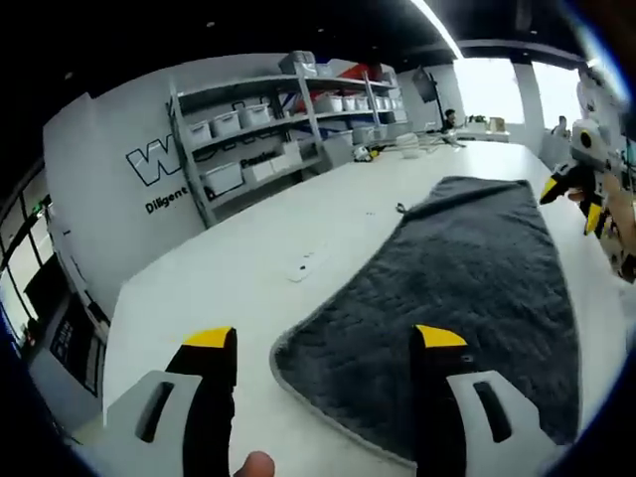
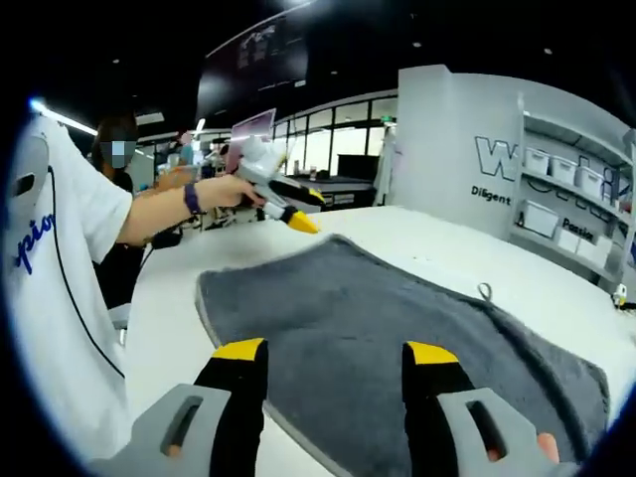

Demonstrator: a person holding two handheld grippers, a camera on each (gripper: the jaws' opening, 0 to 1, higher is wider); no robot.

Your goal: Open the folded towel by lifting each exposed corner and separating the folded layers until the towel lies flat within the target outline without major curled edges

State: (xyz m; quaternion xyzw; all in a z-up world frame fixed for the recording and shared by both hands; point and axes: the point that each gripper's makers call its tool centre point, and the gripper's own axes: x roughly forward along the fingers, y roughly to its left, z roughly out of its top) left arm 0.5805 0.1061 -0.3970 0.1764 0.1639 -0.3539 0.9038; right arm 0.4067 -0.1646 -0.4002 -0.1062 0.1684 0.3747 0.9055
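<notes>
Left gripper [image 1: 323, 343]: black jaws with yellow tips, set wide apart and holding nothing; in the left gripper view they hover over the towel's near rounded corner. In the right gripper view the same tool [image 2: 298, 211] shows at upper left, held in a person's hand [image 2: 227, 191] just off the towel's far corner.

Table [image 1: 248, 248]: white top, bare around the cloth on the left; a small pale item [image 1: 301, 268] lies on it left of the towel, too small to identify.

Towel [image 1: 447, 288]: dark grey pile with a lighter bound edge, spread in what looks like a single layer. Its long axis runs from the left gripper's jaws away toward the right gripper. A small hanging loop [image 2: 484, 291] sits at one long edge. No target outline can be made out on the table.

Shelving [image 1: 288, 119]: metal racks with white bins against the wall behind the table.

Right gripper [image 2: 336, 350]: jaws equally wide, empty, poised above its own end of the towel; seen from the left gripper view [image 1: 574, 189] at far right beside the towel's far edge.

Governing relation: each tool stands at an opposite short end, so each serves its own end's corners; the left is nearer the rounded near corner.

Judgement: towel appears largely opened; what remains is probably smoothing edges.
</notes>
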